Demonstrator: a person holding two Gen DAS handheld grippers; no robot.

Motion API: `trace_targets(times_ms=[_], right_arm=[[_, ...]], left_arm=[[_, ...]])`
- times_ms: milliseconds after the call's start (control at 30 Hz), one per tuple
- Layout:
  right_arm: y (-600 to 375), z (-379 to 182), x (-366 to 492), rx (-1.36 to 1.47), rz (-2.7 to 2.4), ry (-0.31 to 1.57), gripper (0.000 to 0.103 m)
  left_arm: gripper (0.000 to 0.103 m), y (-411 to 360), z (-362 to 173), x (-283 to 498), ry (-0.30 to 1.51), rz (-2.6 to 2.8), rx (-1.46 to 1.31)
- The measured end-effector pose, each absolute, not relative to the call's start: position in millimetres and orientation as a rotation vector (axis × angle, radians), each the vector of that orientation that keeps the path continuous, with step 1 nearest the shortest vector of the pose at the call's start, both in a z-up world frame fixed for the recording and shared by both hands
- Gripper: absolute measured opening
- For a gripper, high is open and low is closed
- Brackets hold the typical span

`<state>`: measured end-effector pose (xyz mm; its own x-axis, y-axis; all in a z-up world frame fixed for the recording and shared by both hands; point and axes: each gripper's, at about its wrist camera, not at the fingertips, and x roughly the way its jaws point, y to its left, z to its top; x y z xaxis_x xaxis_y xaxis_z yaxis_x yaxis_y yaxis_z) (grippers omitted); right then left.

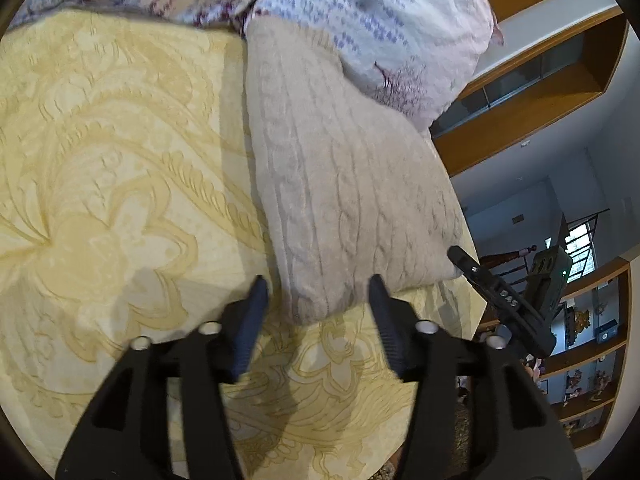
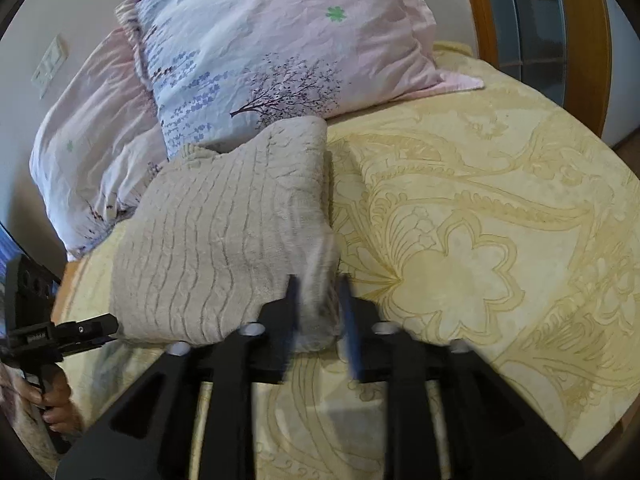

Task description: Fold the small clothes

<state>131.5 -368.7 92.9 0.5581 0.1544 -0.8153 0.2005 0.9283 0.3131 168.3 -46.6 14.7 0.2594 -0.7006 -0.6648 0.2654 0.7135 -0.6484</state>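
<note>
A beige cable-knit sweater (image 1: 340,184) lies folded on the yellow patterned bedspread (image 1: 120,160); it also shows in the right wrist view (image 2: 224,236). My left gripper (image 1: 318,288) is open, its fingers on either side of the sweater's near corner, just above it. My right gripper (image 2: 320,300) has its fingers closed around the sweater's near right corner fold. The right gripper also shows at the sweater's far edge in the left wrist view (image 1: 460,258).
Floral pink and blue pillows (image 2: 260,52) lie at the head of the bed behind the sweater. Wooden shelves (image 1: 580,360) with small items stand beyond the bed's edge. A wooden headboard frame (image 2: 480,20) is at the right.
</note>
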Motion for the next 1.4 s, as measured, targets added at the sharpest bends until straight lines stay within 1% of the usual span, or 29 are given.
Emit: trace_targets(times_ms=[33,67,167,367,400,433,467,500,533,567,600,733,800,900,967,1033,1100,1133,1233,1267,1300,1333,1400], right_arm=[[-371.9,96.1,134.2,0.418,-0.024,0.975,0.053],[-376.7,99.9,138.0,0.449,-0.02,0.963,0.058],[-394.2,102.4,159.1,0.59,0.021,0.952,0.059],[-397.4,83.3,197.5,0.7,0.043,1.03,0.058],[-394.5,82.0,200.4,0.698,0.052,1.033,0.056],[-390.4,80.2,204.2,0.685,0.059,1.041,0.049],[-387.4,78.7,207.2,0.672,0.062,1.053,0.04],[-382.4,75.7,210.5,0.656,0.068,1.071,0.026],[-380.5,75.1,211.9,0.642,0.072,1.074,0.022],[-378.9,77.1,212.4,0.622,0.071,1.059,0.014],[-377.0,81.4,211.8,0.593,0.067,1.036,0.011],[-375.6,108.8,202.8,0.489,0.021,0.912,0.008],[-379.4,112.5,202.3,0.45,-0.024,0.897,0.003],[-385.8,100.4,204.6,0.474,-0.018,0.95,0.003],[-384.3,95.1,205.5,0.498,0.014,0.98,0.004],[-388.2,92.6,205.7,0.566,0.033,0.99,0.011],[-393.7,90.1,206.5,0.651,0.062,0.994,0.045],[-395.7,87.7,207.6,0.684,0.067,0.996,0.049],[-390.2,79.4,208.3,0.688,0.072,1.026,0.049],[-387.6,75.5,208.7,0.69,0.083,1.037,0.044],[-384.3,73.2,207.6,0.686,0.099,1.035,0.015],[-381.3,74.3,207.1,0.664,0.1,1.026,0.012],[-377.5,85.0,204.3,0.604,0.09,0.976,0.01]], left_arm=[[0.062,-43.6,18.9,171.4,1.119,-0.68,-0.457],[0.065,-40.1,22.6,176.1,1.109,-0.671,-0.468],[0.07,-37.0,26.6,195.1,1.109,-0.656,-0.505],[0.07,-51.5,22.1,228.1,1.137,-0.607,-0.493],[0.07,-54.8,21.2,231.5,1.139,-0.605,-0.485],[0.07,-58.1,20.3,235.3,1.139,-0.599,-0.477],[0.072,-60.8,19.5,238.0,1.137,-0.595,-0.47],[0.073,-63.3,18.7,240.1,1.136,-0.592,-0.462],[0.074,-65.6,18.4,242.0,1.131,-0.587,-0.454],[0.074,-67.7,18.8,242.9,1.124,-0.584,-0.443],[0.075,-70.7,19.9,243.9,1.117,-0.581,-0.431],[0.075,-76.3,23.6,244.0,1.094,-0.58,-0.404],[0.075,-77.8,24.5,243.6,1.09,-0.587,-0.398],[0.076,-82.4,24.4,243.5,1.094,-0.594,-0.387],[0.076,-83.7,23.0,242.7,1.096,-0.593,-0.38],[0.076,-84.6,21.7,243.5,1.101,-0.595,-0.383],[0.076,-84.5,21.7,243.8,1.105,-0.598,-0.391],[0.076,-84.8,21.7,243.8,1.105,-0.599,-0.391],[0.077,-85.7,21.1,243.0,1.105,-0.603,-0.392],[0.076,-86.2,20.6,242.8,1.105,-0.603,-0.392],[0.076,-85.9,20.4,241.9,1.105,-0.604,-0.393],[0.076,-91.2,20.6,243.8,1.107,-0.608,-0.394],[0.076,-93.0,22.3,241.9,1.106,-0.61,-0.392]])
